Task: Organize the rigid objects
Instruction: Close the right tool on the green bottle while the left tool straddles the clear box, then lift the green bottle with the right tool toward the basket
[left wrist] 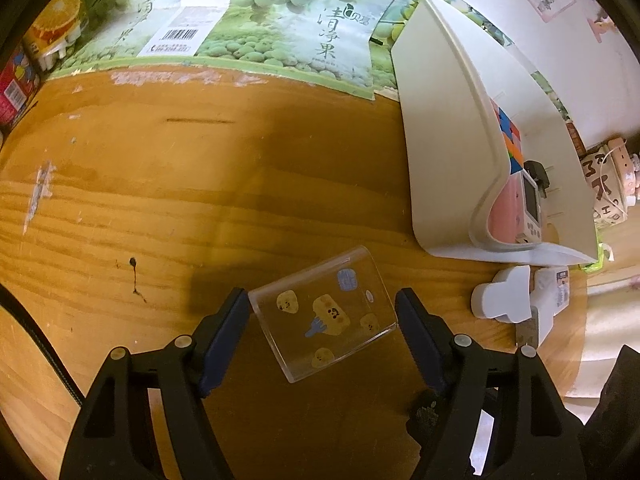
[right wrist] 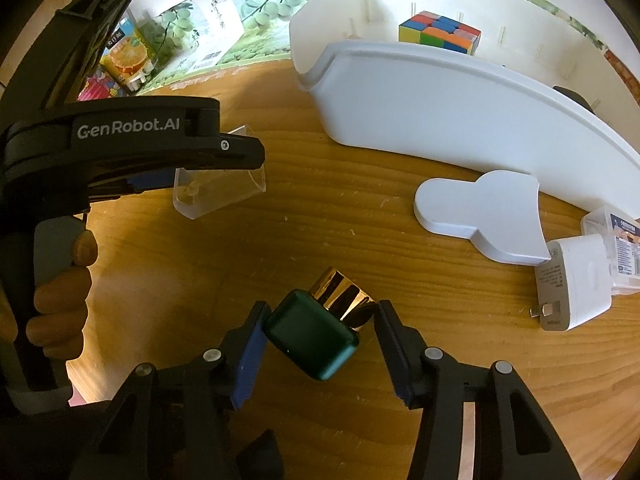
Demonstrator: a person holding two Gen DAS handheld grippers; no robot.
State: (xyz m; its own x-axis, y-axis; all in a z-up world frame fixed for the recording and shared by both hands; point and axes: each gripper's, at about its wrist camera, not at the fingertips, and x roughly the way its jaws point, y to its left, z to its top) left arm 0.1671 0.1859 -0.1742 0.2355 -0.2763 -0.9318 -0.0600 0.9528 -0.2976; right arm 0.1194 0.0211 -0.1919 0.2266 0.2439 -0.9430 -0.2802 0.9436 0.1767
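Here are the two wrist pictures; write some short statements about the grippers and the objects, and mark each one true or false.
1. The left gripper is open around a clear block with cartoon stickers. True.
2. The green bottle with a gold cap stands upright. False: it lies on its side between the right gripper fingers.
3. A colourful cube sits inside the white bin. True.
4. The white charger is inside the bin. False: it lies on the wooden table.

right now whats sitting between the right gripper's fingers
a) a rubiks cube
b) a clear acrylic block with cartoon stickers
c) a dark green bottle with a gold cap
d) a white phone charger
c: in the right wrist view the dark green bottle with a gold cap lies on the wooden table between the open fingers of the right gripper.
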